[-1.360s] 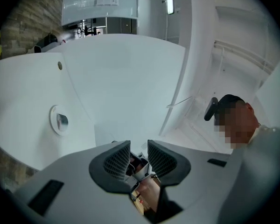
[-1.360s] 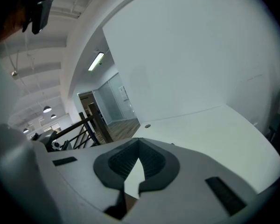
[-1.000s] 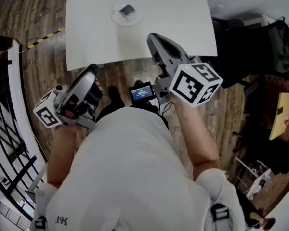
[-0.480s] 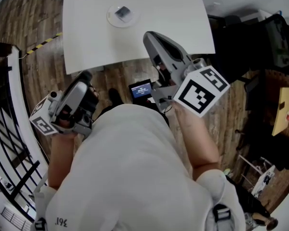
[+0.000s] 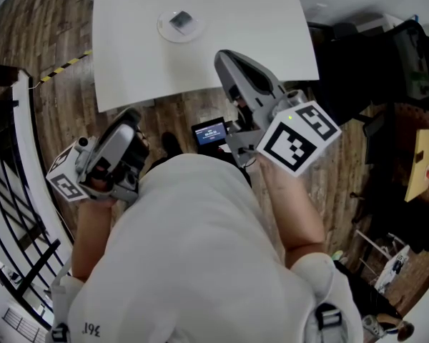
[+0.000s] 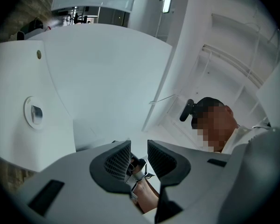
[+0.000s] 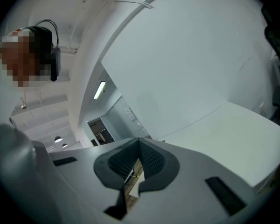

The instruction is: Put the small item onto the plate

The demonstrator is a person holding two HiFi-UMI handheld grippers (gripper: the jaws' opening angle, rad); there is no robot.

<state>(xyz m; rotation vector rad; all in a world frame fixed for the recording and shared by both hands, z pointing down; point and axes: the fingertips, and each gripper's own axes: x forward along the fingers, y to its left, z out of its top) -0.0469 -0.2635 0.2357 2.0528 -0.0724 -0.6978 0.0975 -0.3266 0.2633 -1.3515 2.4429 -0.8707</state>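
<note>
On the white table (image 5: 272,20), toward its far side, the plate (image 5: 180,26) already carries the small item (image 5: 181,21), a dark squarish piece lying near the plate's middle. Both my tools are well apart from it. My right gripper (image 5: 225,59) has its jaws pressed together with nothing between them, and its tip is over the table's near edge. My left gripper (image 6: 139,147) sits off the table at my left side, with its jaws a narrow gap apart and empty. I judge the job as good as done, so the risk now is my own carelessness. A forward swing of the closed right gripper could clip the plate's rim or jolt the table. The item lies loose on the plate and could then slide off.
</note>
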